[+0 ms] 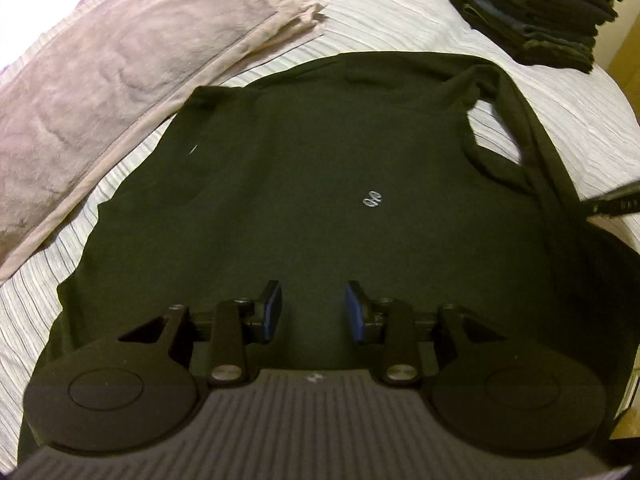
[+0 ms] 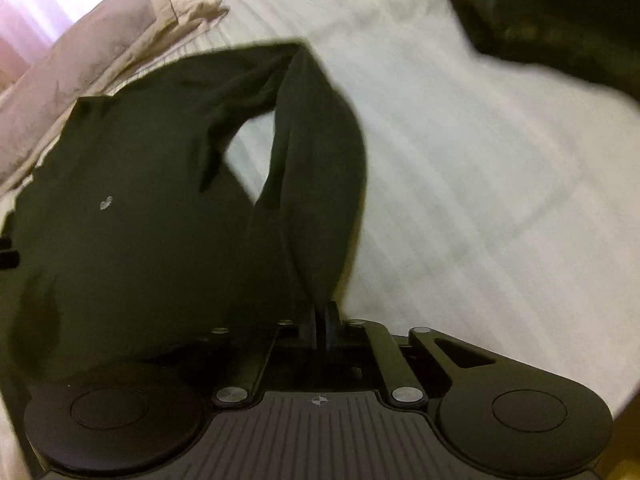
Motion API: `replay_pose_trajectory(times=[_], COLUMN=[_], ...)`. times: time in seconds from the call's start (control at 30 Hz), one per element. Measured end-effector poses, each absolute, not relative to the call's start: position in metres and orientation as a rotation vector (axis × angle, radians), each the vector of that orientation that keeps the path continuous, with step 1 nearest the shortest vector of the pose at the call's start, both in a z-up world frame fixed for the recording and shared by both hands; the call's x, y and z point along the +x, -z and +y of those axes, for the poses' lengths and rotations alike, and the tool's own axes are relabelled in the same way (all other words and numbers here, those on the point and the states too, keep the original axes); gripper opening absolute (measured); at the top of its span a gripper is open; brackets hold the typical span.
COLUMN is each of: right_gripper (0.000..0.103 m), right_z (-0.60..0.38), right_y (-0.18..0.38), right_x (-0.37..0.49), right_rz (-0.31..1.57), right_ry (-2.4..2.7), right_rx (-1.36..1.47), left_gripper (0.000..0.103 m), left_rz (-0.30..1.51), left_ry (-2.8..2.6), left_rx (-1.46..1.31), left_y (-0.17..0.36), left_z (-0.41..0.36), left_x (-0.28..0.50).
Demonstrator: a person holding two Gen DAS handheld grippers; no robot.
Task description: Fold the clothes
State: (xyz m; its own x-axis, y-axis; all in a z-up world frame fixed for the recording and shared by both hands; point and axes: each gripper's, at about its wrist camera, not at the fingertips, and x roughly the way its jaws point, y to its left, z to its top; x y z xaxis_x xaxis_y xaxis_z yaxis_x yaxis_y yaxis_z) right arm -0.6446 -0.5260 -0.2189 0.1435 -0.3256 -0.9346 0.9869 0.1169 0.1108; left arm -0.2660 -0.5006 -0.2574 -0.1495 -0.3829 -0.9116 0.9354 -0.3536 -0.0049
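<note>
A black T-shirt (image 1: 320,168) lies spread flat on the striped bedsheet (image 1: 380,20), between a beige pillow (image 1: 120,64) at the bed's far left edge and a stack of folded dark clothes (image 1: 536,8) at the far right corner. The left tongs (image 1: 314,310) hover spread over the shirt's near part, with nothing between them. The right tongs (image 2: 322,320) are pressed together, pinching the shirt's right sleeve (image 2: 316,160), which rises off the bed. The fabric appears light, limp and easily creased; hems, sleeve ends and corners likely offer the best hold.
</note>
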Motion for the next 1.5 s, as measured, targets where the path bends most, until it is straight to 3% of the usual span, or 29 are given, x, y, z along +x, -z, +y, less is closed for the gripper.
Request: replay_pose_trajectory(times=[0.23, 0.4, 0.6, 0.63, 0.67, 0.7, 0.83, 1.0, 1.07, 1.4, 1.5], right_gripper=[0.002, 0.002, 0.006, 0.027, 0.059, 0.067, 0.066, 0.063, 0.004, 0.002, 0.006], right_z=[-0.569, -0.639, -0.658, -0.652, -0.643, -0.633, -0.598, -0.592, -0.597, -0.649, -0.664], right_y=[0.151, 0.162, 0.184, 0.189, 0.194, 0.200, 0.222, 0.245, 0.246, 0.182, 0.191], right_x=[-0.710, -0.759, -0.770, -0.765, -0.762, -0.760, -0.775, -0.838, -0.847, -0.862, -0.859], right_rz=[0.980, 1.040, 0.966, 0.953, 0.945, 0.944, 0.937, 0.787, 0.772, 0.741, 0.765], right_ry=[1.374, 1.507, 1.503, 1.485, 1.473, 1.464, 1.463, 1.532, 1.493, 1.692, 1.704], right_rx=[0.655, 0.511, 0.647, 0.660, 0.670, 0.680, 0.758, 0.972, 1.011, 0.556, 0.600], left_gripper=[0.030, 0.030, 0.031, 0.032, 0.033, 0.033, 0.034, 0.035, 0.035, 0.035, 0.035], left_rz=[0.727, 0.725, 0.745, 0.748, 0.756, 0.767, 0.777, 0.755, 0.752, 0.740, 0.747], left_ry=[1.719, 1.723, 1.722, 1.721, 1.715, 1.710, 1.711, 1.740, 1.756, 1.793, 1.790], left_rx=[1.084, 1.092, 1.131, 1.138, 1.143, 1.146, 1.189, 1.246, 1.268, 1.309, 1.312], left_y=[0.239, 0.238, 0.242, 0.242, 0.243, 0.244, 0.249, 0.253, 0.256, 0.261, 0.261], left_z=[-0.505, -0.512, -0.508, -0.506, -0.505, -0.503, -0.502, -0.506, -0.508, -0.518, -0.514], left_x=[-0.269, -0.277, -0.289, -0.291, -0.291, -0.292, -0.299, -0.318, -0.328, -0.361, -0.364])
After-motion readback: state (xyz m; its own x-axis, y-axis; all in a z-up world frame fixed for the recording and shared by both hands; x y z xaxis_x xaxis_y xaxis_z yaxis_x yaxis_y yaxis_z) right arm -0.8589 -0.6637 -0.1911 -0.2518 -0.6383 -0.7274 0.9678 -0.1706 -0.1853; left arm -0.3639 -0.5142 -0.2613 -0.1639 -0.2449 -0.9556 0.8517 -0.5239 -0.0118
